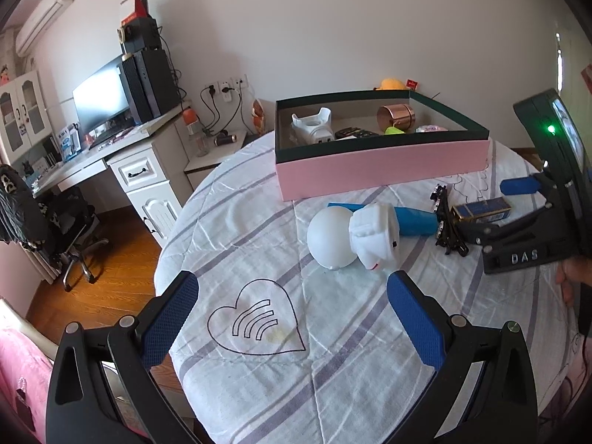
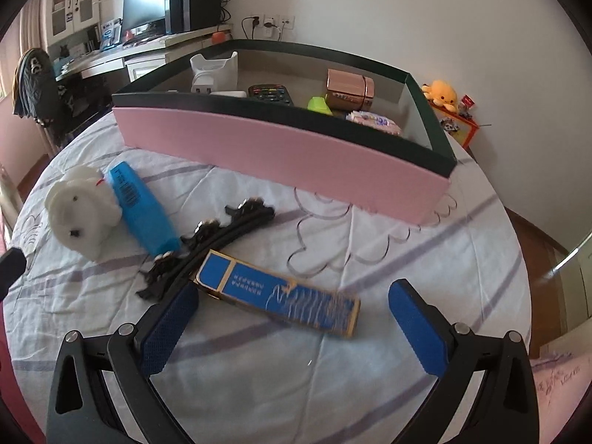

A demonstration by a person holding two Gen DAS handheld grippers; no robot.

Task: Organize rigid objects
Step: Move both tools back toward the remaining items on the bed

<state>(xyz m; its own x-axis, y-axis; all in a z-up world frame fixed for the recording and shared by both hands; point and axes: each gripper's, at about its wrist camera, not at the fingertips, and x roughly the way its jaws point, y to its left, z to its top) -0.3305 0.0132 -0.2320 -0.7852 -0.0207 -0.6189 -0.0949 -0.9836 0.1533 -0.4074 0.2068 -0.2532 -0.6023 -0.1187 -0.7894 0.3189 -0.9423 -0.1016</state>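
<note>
- Left wrist view: the left tongs (image 1: 292, 314) are seen spread wide apart, nothing between the blue pads, above a quilted cover (image 1: 259, 222) printed with a heart outline (image 1: 255, 318).
- At 12 o'clock from these tongs a white figurine (image 1: 351, 236) is seen lying on its side, touching a blue case (image 1: 410, 218) behind it.
- At 1 o'clock a black hair clip (image 1: 446, 222) lies against the blue case's end, and a blue-and-gold box (image 1: 481, 210) sits just beyond it.
- The right tongs (image 1: 492, 211) are seen at 2 o'clock, fingers apart on either side of that box.
- Further off at 12 o'clock stands a pink storage box (image 1: 370, 170), open, holding a white holder (image 1: 312, 127) and a copper cylinder (image 1: 396, 116).
- Right wrist view: the right tongs (image 2: 292, 314) are held open, with the blue-and-gold box (image 2: 277, 292) lying flat between the pads; no contact can be made out.
- The hair clip (image 2: 218, 240) is seen at 11 o'clock, the blue case (image 2: 142, 209) and figurine (image 2: 81, 211) at 10 o'clock.
- The pink storage box (image 2: 281, 155) lies at 12 o'clock, with a remote control (image 2: 270, 94) inside.
</note>
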